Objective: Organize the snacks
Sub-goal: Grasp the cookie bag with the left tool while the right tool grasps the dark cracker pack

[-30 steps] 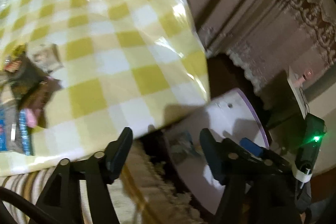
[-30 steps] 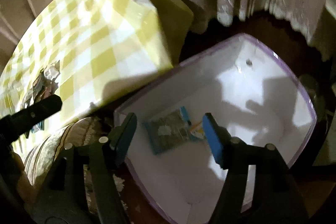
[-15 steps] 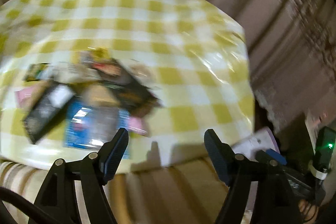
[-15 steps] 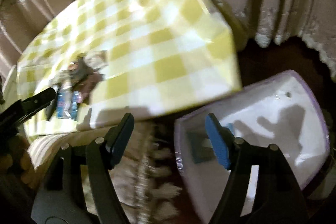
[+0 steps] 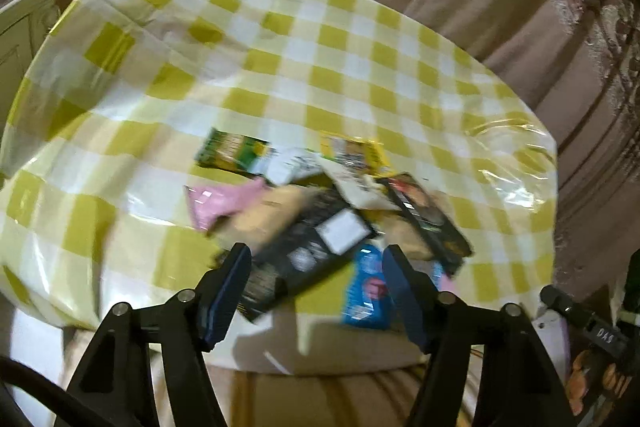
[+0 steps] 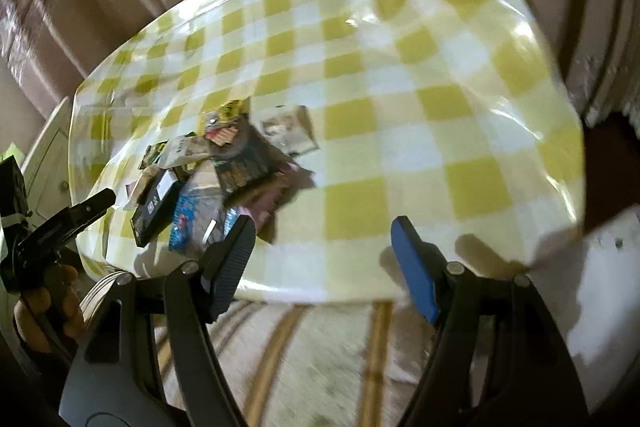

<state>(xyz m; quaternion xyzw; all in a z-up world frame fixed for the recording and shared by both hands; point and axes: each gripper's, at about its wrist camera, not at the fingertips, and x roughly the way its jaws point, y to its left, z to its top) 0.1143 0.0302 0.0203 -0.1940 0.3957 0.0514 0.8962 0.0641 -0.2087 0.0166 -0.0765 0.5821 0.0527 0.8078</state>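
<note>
Snacks (image 5: 320, 215) lie in a loose overlapping heap near the front edge of the table (image 5: 280, 67), on its yellow-and-white checked cloth: a pink packet (image 5: 218, 201), a black packet with a white label (image 5: 316, 247), a blue one (image 5: 366, 287) nearest me, green and yellow ones farther back. My left gripper (image 5: 316, 287) tilts down over the heap, its jaws closing from fairly wide, touching nothing. My right gripper (image 6: 324, 263) points steeply down at the table's near edge, jaws apart and empty, right of the heap.
</note>
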